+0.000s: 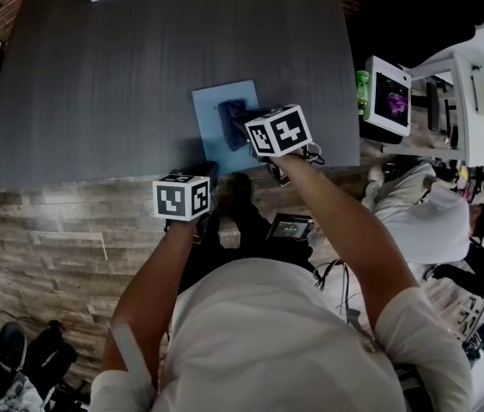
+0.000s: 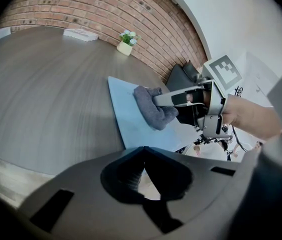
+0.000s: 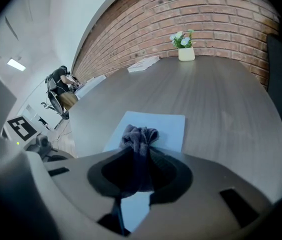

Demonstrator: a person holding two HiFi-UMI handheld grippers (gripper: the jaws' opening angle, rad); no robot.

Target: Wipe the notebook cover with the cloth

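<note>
Our right claw (image 3: 138, 170) pinches the dark cloth (image 3: 140, 135), bunched so that a wad juts out ahead of the jaws as a pad, which rests on the pale blue notebook (image 1: 225, 101). The notebook lies flat at the middle of the head view, near the lower edge of the dark surface (image 1: 122, 75). Our left claw (image 1: 209, 175), pressed together on nothing, hangs just below that edge, probably to keep clear of the wiping path.

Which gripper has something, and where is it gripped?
The right gripper pinches the cloth by a bunched fold; left gripper holds nothing, jaws together.
</note>
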